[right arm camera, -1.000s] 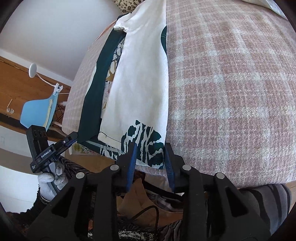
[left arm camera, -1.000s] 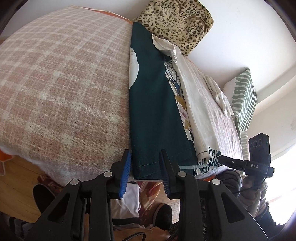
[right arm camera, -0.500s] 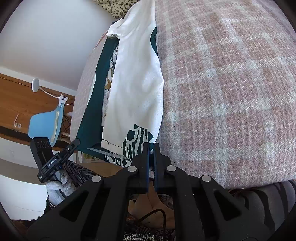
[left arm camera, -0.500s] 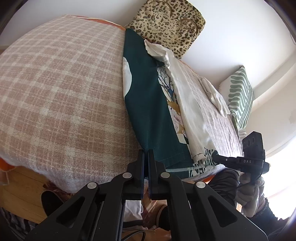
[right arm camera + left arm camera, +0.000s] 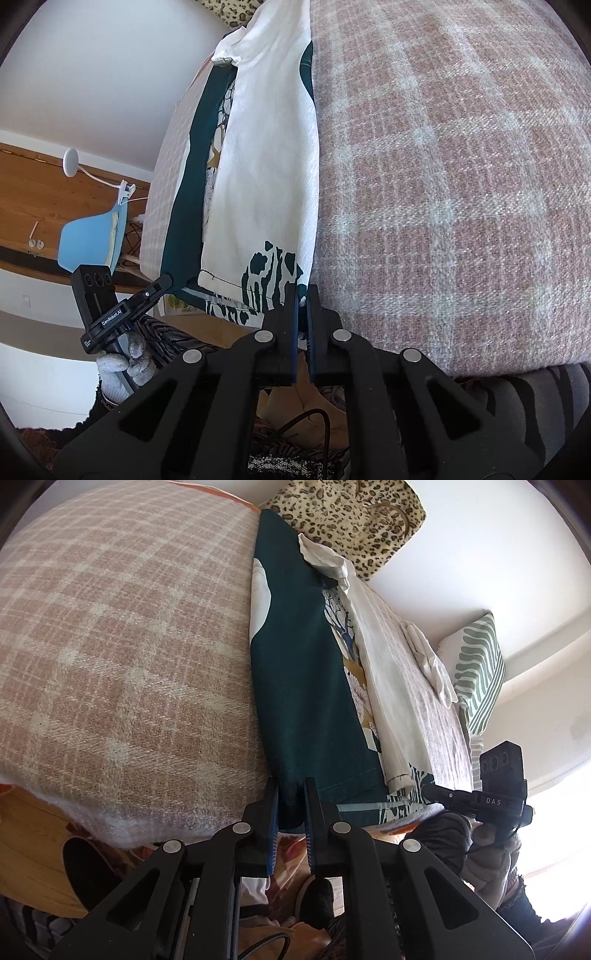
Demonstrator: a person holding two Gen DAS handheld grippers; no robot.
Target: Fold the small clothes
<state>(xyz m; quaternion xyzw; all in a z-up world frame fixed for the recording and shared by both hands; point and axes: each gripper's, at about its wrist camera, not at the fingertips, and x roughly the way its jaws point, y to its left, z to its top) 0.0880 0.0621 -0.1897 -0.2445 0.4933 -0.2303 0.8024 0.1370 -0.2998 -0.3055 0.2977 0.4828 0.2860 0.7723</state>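
Your left claw (image 5: 290, 788) is opening around the garment (image 5: 303, 672) hem, seemingly still pinched; your right claw (image 5: 301, 295), open earlier, now clamps its near corner, contact hidden.

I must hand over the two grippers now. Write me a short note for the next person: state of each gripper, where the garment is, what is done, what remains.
Left gripper: on the dark green near corner of the garment, hem between the jaws, which are opening slightly.
Right gripper: shut on the other near corner, at the zebra print.
Garment: lies lengthwise on the plaid blanket, both long sides already folded toward the middle, white underside up.
Spare white cloth: further along the bed.
Left: re-grip on the left, then probably carry the near hem to the far end.
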